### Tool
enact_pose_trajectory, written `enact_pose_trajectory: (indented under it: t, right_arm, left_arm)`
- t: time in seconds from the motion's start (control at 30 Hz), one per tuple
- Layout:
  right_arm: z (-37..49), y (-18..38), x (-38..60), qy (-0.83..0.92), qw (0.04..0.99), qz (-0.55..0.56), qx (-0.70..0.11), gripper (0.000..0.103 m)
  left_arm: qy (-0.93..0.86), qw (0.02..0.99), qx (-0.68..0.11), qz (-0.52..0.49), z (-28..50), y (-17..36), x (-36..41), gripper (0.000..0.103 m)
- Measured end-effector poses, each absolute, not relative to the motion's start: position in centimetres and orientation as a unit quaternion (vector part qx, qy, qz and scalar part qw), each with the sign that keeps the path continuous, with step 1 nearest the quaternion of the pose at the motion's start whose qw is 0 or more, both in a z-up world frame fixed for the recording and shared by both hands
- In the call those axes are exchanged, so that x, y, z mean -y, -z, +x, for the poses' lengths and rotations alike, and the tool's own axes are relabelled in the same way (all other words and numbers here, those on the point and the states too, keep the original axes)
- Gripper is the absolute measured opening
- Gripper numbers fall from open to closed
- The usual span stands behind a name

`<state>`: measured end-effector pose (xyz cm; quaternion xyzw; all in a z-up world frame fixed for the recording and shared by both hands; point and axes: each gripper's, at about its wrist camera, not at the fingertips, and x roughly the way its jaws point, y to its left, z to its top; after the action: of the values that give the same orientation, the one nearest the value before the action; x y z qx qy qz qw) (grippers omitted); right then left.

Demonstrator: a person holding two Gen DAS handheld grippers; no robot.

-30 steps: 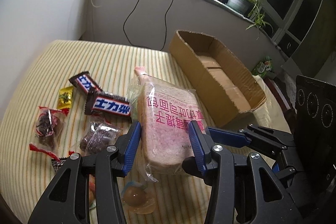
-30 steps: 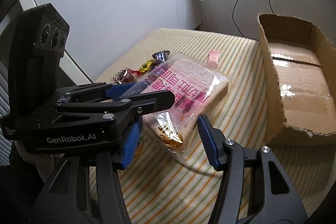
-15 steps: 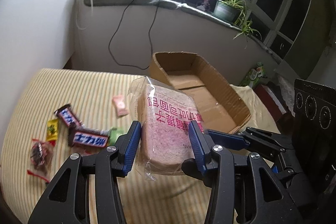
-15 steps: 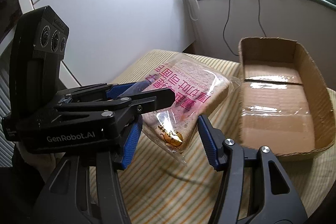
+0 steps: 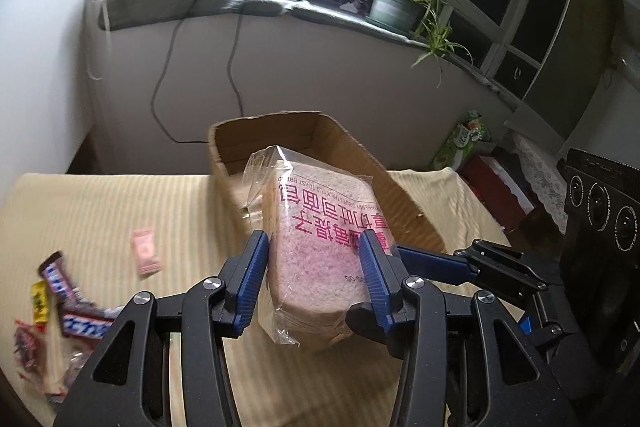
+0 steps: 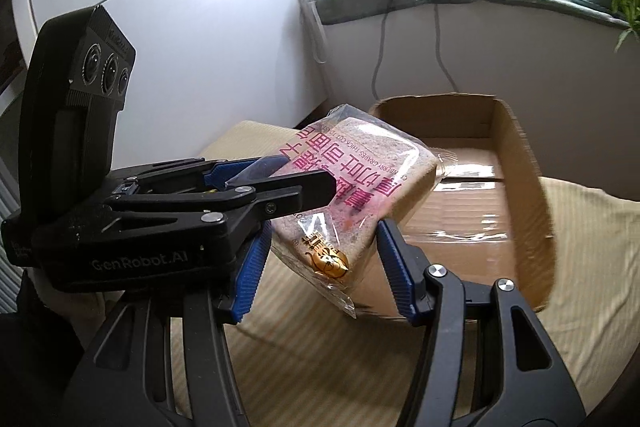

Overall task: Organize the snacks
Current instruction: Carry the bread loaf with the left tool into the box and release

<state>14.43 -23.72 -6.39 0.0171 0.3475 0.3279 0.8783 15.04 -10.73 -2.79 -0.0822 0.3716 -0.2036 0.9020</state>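
Together we carry the bagged toast bread [image 5: 320, 251] toward the cardboard box [image 6: 516, 187], both grippers clamped on it.

Our left gripper [image 5: 312, 267] squeezes the loaf's sides while our right gripper [image 6: 320, 259] pinches its near end, so it hangs clear of the striped bench [image 5: 120, 203], just short of the box. Next, we judge, it needs carrying over the near wall and lowering before either gripper lets go. Only the left view shows the remaining snacks: chocolate bars [image 5: 80, 323] and a pink sachet [image 5: 146, 255]. Only the right view shows the box floor bare.
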Motion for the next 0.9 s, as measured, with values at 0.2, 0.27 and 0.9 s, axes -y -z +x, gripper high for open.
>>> enact_pose_trajectory:
  t: [0.2, 0.27, 0.9]
  right_arm:
    - [16.0, 6.9, 26.8, -0.308, 0.882, 0.016, -0.356, 0.058]
    - [16.5, 7.2, 27.6, -0.301, 0.883, 0.014, -0.36, 0.058]
    - [18.0, 8.9, 29.1, -0.27, 0.887, -0.014, -0.375, 0.058]
  left_arm:
    - [0.221, 0.893, -0.384, -0.082, 16.7, 3.7, 13.5, 0.045]
    - [0.226, 0.889, -0.389, -0.082, 17.3, 4.0, 14.3, 0.045]
    - [0.21, 0.888, -0.407, -0.045, 18.7, 5.3, 16.1, 0.044]
